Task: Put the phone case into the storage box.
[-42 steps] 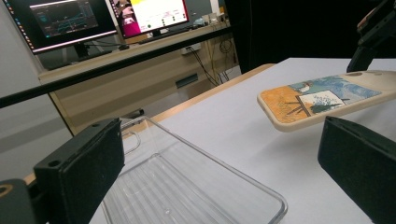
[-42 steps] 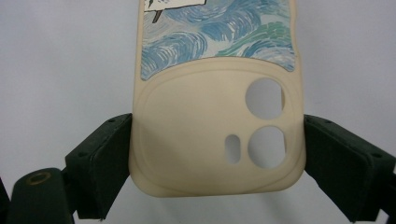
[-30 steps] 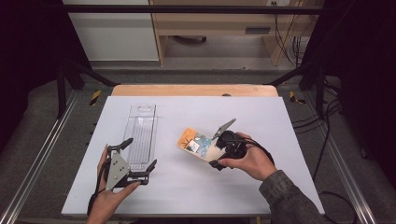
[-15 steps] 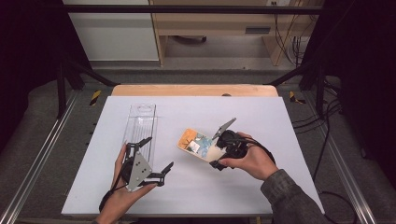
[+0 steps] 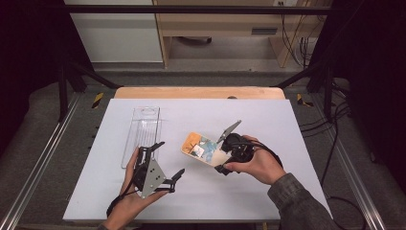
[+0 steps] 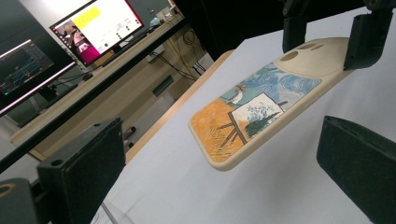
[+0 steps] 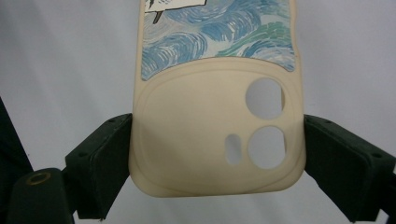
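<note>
Clamping the case across its camera end with the right gripper, holding it tilted above the table middle. Holding the left gripper wide and bare near the front edge, aiming at the case's free end. Probably heading for a two-handed hold, calling for closing in squarely. Counting one case, one clear tray toward the left edge, two grippers.

Bright table, dark surroundings, soft focus
</note>
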Motion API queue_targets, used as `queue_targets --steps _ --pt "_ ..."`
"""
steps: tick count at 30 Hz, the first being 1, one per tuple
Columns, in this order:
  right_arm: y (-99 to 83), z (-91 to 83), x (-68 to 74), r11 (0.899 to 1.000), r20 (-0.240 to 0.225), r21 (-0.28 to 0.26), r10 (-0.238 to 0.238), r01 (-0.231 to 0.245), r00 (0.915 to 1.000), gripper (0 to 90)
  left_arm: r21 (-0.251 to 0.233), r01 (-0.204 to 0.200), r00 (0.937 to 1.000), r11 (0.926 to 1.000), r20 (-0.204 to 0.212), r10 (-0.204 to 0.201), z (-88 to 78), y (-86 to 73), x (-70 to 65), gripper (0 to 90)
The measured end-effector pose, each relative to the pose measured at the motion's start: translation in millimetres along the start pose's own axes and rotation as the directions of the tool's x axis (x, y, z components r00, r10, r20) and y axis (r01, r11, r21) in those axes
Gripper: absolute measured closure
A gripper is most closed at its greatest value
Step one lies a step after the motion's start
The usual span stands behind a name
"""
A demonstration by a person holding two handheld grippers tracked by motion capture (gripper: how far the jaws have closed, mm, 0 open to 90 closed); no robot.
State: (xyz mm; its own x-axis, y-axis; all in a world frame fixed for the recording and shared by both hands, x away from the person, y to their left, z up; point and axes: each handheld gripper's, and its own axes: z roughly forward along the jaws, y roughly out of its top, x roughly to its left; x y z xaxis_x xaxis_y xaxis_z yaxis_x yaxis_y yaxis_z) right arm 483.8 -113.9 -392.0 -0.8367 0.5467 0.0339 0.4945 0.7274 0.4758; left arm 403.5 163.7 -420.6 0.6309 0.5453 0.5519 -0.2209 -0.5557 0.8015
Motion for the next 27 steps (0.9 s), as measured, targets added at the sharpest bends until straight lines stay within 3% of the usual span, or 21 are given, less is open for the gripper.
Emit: queue_targets --steps 14,27 --pt "3.6 -6.5 0.9 1.0 0.001 0.007 -0.011 0.011 0.9999 12.9 0.035 -0.091 0.9954 0.9953 0.032 0.09 12.5 4.0 -12.1 2.6" --pt "4.3 -9.1 0.1 1.0 -0.006 0.008 -0.004 0.004 1.0 12.8 0.066 -0.155 0.9878 0.9858 0.025 0.153 22.3 8.1 -14.1 3.6"
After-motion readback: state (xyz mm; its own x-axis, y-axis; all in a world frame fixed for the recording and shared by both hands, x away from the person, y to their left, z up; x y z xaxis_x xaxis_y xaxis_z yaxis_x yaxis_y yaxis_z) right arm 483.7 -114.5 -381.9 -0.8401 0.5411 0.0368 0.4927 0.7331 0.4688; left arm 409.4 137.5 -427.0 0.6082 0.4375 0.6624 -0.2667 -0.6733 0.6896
